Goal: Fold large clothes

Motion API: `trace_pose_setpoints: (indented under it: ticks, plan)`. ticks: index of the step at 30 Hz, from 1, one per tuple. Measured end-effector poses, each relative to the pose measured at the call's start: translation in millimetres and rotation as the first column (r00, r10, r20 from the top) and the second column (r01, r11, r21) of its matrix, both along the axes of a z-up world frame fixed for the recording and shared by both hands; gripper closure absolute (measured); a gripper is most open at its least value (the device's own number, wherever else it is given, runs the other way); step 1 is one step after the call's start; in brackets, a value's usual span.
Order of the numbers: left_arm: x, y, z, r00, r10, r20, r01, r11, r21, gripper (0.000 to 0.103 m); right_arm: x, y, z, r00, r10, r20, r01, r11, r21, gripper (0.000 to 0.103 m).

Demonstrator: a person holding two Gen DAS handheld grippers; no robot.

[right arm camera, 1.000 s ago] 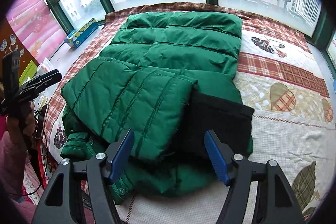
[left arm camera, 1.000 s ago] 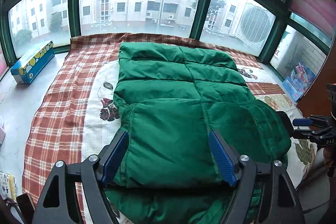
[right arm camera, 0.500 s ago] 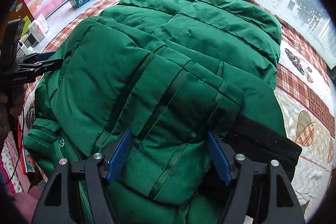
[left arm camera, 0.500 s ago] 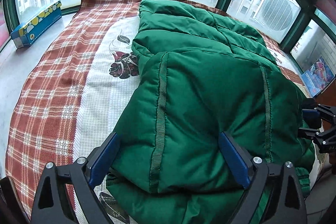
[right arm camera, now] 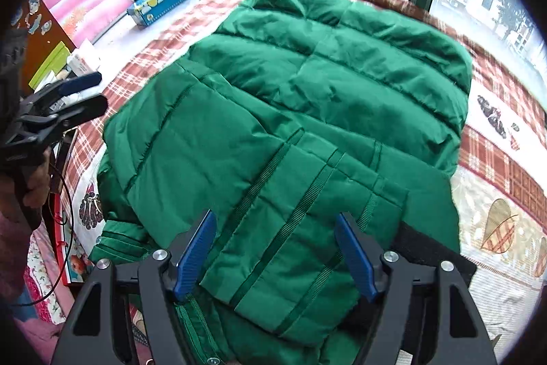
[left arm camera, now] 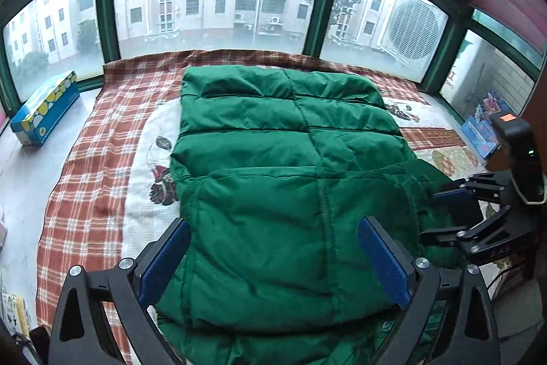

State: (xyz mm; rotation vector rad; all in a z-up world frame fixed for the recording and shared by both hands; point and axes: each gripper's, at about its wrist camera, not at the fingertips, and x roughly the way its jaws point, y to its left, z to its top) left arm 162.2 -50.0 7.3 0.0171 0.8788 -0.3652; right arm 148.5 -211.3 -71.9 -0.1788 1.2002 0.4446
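Left tongs [left arm camera: 273,262] spread wide, jaws freshly opened, and right tongs [right arm camera: 275,253], parted and gripping nothing, hover over a green padded coat [left arm camera: 283,159] lying partly folded on a plaid bed cover [left arm camera: 85,166]; puffy, light and slick, it will likely spring back, so firmer seams and the hem look like the best holds

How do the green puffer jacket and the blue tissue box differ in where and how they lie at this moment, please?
The green puffer jacket is large and soft, sleeves folded across it, spread on the bedspread; the blue tissue box is small and rigid, on the windowsill beside it. Neither is gripped.
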Motion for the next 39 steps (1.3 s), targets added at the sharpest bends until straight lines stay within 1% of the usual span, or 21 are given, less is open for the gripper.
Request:
trace_pose_setpoints:
  ticks: [1, 2, 5, 8, 9, 11, 12, 13, 15, 17, 19, 22, 25, 27, 29, 31, 33, 34, 36, 39]
  plan:
    - [3.7, -12.0, -0.4, 1.000, -0.026, -0.005, 0.026, 1.000, 0.000, 0.000, 2.2, 1.1, -6.3, 1.000, 0.006, 0.003, -0.006, 1.000, -0.011, 0.023]
    - [7.9, -23.9, -2.2, 0.999, -0.048, -0.012, 0.048, 0.999, 0.008, 0.000, 1.5, 3.0, -6.3, 1.000, 0.014, 0.012, -0.014, 1.000, -0.018, 0.023]
    - [18.9, -53.3, -12.1, 0.995, -0.092, -0.043, 0.094, 0.994, 0.046, 0.000, -8.8, 3.6, 6.8, 0.999, 0.033, 0.020, -0.032, 0.999, -0.043, 0.023]
    - [28.7, -68.0, -25.5, 0.989, -0.122, -0.077, 0.126, 0.991, 0.050, 0.000, -22.9, -3.8, 19.6, 0.998, 0.057, 0.034, -0.056, 0.998, -0.041, 0.023]
    - [32.6, -70.6, -31.2, 0.988, -0.124, -0.089, 0.130, 0.990, 0.054, 0.000, -25.0, -6.3, 17.6, 0.998, 0.059, 0.026, -0.058, 0.997, -0.046, 0.023]
    - [41.8, -73.1, -47.4, 0.986, -0.113, -0.120, 0.122, 0.990, 0.071, 0.000, -22.0, -10.0, -0.3, 0.998, 0.051, -0.023, -0.053, 0.995, -0.081, 0.023]
    - [45.9, -74.4, -56.7, 0.984, -0.114, -0.139, 0.125, 0.989, 0.075, 0.000, -17.8, -11.7, -11.6, 0.998, 0.045, -0.048, -0.048, 0.996, -0.079, 0.023]
    - [49.2, -75.3, -65.6, 0.982, -0.114, -0.151, 0.127, 0.989, 0.081, 0.000, -14.5, -13.8, -18.7, 0.998, 0.040, -0.053, -0.043, 0.998, -0.056, 0.022]
    - [53.2, -75.7, -73.1, 0.981, -0.108, -0.160, 0.124, 0.988, 0.090, 0.000, -10.8, -15.6, -20.0, 0.997, 0.039, -0.062, -0.041, 0.999, -0.032, 0.021]
    - [55.5, -74.3, -68.8, 0.977, -0.117, -0.180, 0.134, 0.987, 0.085, 0.000, -9.7, -17.9, -12.0, 0.996, 0.046, -0.080, -0.048, 0.999, -0.025, 0.021]
    - [57.7, -68.2, -57.8, 0.973, -0.125, -0.196, 0.142, 0.987, 0.080, 0.000, -8.2, -24.7, 2.0, 0.995, 0.058, -0.076, -0.059, 0.998, -0.013, 0.022]
    - [65.0, -51.9, -29.9, 0.973, -0.138, -0.183, 0.149, 0.988, 0.048, 0.000, 0.7, -41.1, 26.8, 0.997, 0.054, -0.048, -0.055, 0.998, -0.008, 0.022]
    - [84.5, -30.8, 0.0, 0.979, -0.126, -0.161, 0.131, 0.991, 0.016, 0.000, 20.5, -62.6, 51.0, 1.000, 0.008, -0.027, -0.007, 1.000, 0.020, 0.021]
    - [106.0, -15.0, 16.5, 0.982, -0.095, -0.161, 0.097, 0.995, 0.007, 0.000, 40.7, -77.5, 64.3, 0.999, -0.038, -0.010, 0.038, 0.999, 0.026, 0.021]
    - [131.5, 1.1, 31.0, 0.988, -0.053, -0.148, 0.056, 0.998, 0.018, 0.000, 62.7, -89.8, 73.6, 0.996, -0.087, -0.001, 0.087, 0.996, 0.022, 0.021]
    - [161.1, 14.9, 40.4, 0.988, -0.034, -0.149, 0.040, 0.999, 0.037, 0.000, 89.0, -103.9, 81.4, 0.990, -0.141, -0.004, 0.141, 0.989, 0.044, 0.021]
    - [192.7, 30.0, 44.4, 0.986, 0.007, -0.164, 0.000, 0.999, 0.039, 0.000, 119.0, -119.3, 86.0, 0.982, -0.189, 0.002, 0.188, 0.980, 0.066, 0.021]
    - [208.9, 37.9, 45.3, 0.985, 0.030, -0.171, -0.026, 0.999, 0.027, 0.000, 135.4, -125.4, 86.4, 0.978, -0.208, 0.006, 0.207, 0.976, 0.070, 0.021]
    - [243.0, 51.9, 44.4, 0.980, 0.046, -0.192, -0.051, 0.999, -0.017, 0.000, 164.8, -140.3, 82.3, 0.967, -0.256, -0.001, 0.255, 0.963, 0.091, 0.021]
    - [298.7, 69.4, 33.3, 0.967, 0.064, -0.246, -0.093, 0.990, -0.109, 0.000, 204.8, -160.1, 62.3, 0.947, -0.319, -0.035, 0.321, 0.939, 0.121, 0.021]
